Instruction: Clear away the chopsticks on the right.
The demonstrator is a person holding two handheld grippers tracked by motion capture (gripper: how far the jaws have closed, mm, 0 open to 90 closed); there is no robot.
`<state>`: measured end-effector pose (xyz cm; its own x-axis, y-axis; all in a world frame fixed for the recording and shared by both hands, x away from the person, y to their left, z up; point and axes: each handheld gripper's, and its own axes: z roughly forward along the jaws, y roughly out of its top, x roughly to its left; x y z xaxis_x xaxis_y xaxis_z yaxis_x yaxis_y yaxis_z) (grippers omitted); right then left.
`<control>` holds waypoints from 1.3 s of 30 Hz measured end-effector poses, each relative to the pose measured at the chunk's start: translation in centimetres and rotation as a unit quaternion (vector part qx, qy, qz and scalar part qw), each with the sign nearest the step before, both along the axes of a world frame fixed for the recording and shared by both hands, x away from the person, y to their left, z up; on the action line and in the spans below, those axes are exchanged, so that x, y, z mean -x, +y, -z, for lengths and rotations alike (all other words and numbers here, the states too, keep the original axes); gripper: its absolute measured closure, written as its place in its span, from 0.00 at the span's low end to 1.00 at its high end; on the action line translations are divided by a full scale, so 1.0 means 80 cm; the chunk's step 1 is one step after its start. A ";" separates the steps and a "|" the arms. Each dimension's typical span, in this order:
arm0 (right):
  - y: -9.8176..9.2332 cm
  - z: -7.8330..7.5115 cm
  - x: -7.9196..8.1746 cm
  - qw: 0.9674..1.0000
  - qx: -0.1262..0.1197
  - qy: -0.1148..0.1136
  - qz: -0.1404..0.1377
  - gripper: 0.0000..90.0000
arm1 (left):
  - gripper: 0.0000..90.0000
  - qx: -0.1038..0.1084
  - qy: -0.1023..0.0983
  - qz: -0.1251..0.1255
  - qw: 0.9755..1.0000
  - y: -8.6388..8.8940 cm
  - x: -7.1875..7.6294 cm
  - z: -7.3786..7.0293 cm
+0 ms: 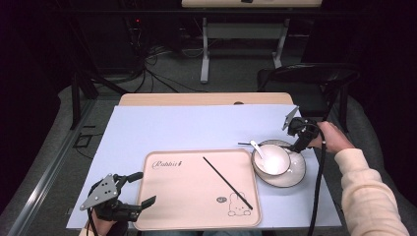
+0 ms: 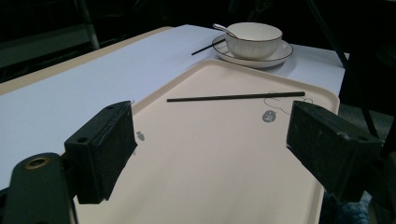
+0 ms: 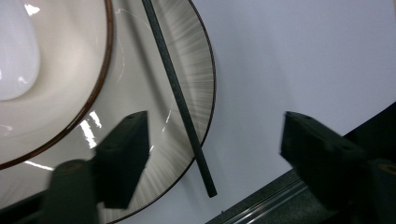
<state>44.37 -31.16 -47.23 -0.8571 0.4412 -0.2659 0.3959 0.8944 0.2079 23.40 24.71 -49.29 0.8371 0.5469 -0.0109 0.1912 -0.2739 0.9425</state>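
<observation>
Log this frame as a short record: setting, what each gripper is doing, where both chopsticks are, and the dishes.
setting: table with pale cover, beige tray near the front edge
left gripper: open, at the tray's left edge, holding nothing
right gripper: open, jaws either side of the chopstick on the plate
chopstick on tray: lies diagonally, untouched
chopstick on plate: rests across the plate rim, tip on the table cover
plate: right of the tray
bowl: sits on the plate, spoon inside
</observation>
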 end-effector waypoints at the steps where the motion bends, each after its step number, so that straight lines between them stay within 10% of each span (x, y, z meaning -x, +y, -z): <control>1: 0.000 0.000 0.000 1.000 0.000 0.000 0.000 0.34 | 0.17 0.000 0.000 0.000 1.000 0.000 0.000 0.000; 6: 0.011 0.003 -0.001 0.999 -0.007 -0.013 -0.049 0.59 | 0.17 0.002 -0.001 -0.003 1.000 -0.001 0.000 0.000; 14: 0.022 0.013 -0.006 0.997 0.004 0.021 -0.077 0.72 | 0.17 0.007 -0.002 -0.002 1.000 0.000 0.000 0.001; 39: 0.019 0.037 -0.017 0.997 0.014 0.060 -0.046 0.94 | 0.17 0.006 -0.001 -0.004 1.000 0.001 0.000 0.001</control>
